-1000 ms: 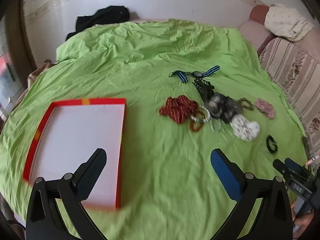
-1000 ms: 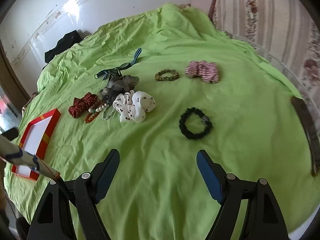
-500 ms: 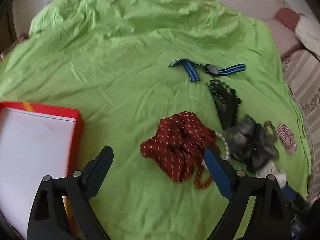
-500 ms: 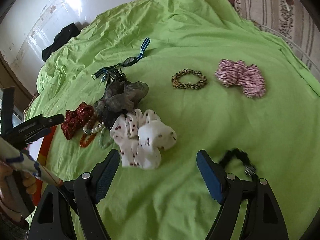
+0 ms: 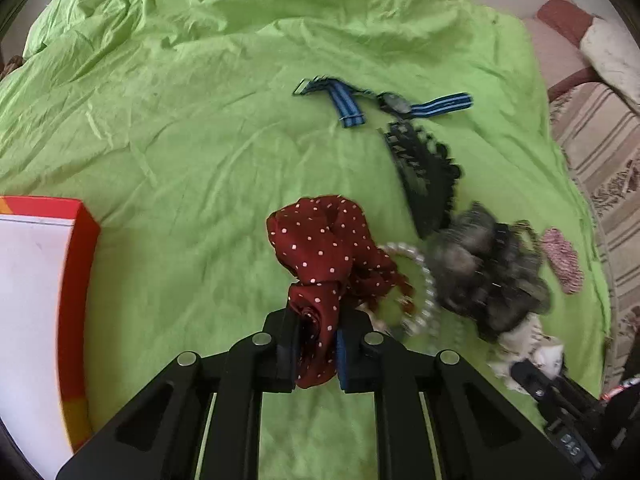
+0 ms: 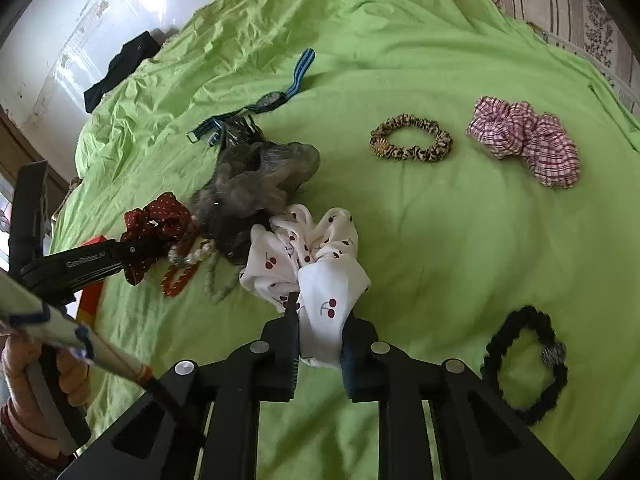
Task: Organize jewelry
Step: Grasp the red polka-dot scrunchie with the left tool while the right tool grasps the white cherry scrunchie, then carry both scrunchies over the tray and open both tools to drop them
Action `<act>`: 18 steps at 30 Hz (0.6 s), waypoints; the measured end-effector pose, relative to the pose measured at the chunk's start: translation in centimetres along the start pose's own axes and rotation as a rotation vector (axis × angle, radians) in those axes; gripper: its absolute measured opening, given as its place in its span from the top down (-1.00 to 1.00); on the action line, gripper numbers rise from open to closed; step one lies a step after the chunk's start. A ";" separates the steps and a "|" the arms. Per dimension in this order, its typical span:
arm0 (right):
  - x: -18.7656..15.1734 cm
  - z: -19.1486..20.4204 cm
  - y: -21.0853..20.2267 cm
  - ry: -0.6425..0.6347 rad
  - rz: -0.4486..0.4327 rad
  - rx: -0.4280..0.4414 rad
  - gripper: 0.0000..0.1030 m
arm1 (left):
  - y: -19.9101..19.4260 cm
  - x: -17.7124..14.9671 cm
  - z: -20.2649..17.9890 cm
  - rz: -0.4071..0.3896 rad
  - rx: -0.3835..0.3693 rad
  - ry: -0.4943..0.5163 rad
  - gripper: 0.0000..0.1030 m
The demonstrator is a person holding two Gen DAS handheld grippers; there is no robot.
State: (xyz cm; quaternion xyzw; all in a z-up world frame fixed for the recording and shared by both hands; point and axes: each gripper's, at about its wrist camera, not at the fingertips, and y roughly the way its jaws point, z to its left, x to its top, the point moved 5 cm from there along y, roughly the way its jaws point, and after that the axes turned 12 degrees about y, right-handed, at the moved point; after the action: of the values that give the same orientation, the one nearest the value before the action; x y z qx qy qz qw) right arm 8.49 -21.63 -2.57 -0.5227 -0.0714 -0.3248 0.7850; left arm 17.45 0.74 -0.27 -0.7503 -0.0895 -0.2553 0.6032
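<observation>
moved: both grippers were wide and clear of the pile a second ago; both have come down onto it, and their jaws are closing with cloth between them.
left gripper (image 5: 316, 344): clamping a fold of the red dotted scrunchie (image 5: 326, 248), which lies on the green bed sheet (image 5: 192, 152) at the left edge of the pile.
right gripper (image 6: 320, 346): clamping a lobe of the white cherry scrunchie (image 6: 308, 264) at the near edge of the pile.
box (image 5: 36, 300): red-rimmed, white inside, on the sheet left of the left gripper, well apart.
key relation: box lies on the left gripper's side, so red likely goes first.
risk: pearl bracelet (image 5: 420, 280) touches the red scrunchie and may drag along.
loose: leopard hair tie (image 6: 412, 142), pink plaid scrunchie (image 6: 528, 140), black bracelet (image 6: 524, 364), watch (image 5: 394, 102).
</observation>
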 end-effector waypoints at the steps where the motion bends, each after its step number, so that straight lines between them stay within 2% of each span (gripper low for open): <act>1: -0.3 0.2 -0.6 -0.006 -0.005 0.000 0.71 | -0.8 -0.3 -0.2 -0.007 -0.003 0.005 0.75; 9: -3.6 2.3 -6.1 -0.090 -0.045 0.022 0.75 | -9.5 -4.3 -0.8 -0.076 -0.063 0.001 0.75; 12: -4.8 3.3 -7.7 -0.107 -0.048 0.045 0.75 | -13.7 -6.2 -0.2 -0.126 -0.060 -0.009 0.75; 15: -5.9 4.8 -9.0 -0.129 -0.047 0.071 0.75 | -17.6 -8.5 1.2 -0.166 -0.041 -0.017 0.75; 18: -7.1 6.5 -9.9 -0.158 -0.042 0.098 0.75 | -20.7 -10.9 4.2 -0.188 0.027 -0.038 0.75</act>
State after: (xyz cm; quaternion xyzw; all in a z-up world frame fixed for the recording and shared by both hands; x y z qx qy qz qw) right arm -1.39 -15.34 4.75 -0.5063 -0.1597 -0.2949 0.7945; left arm 0.17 11.90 11.60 -0.7351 -0.1743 -0.2955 0.5847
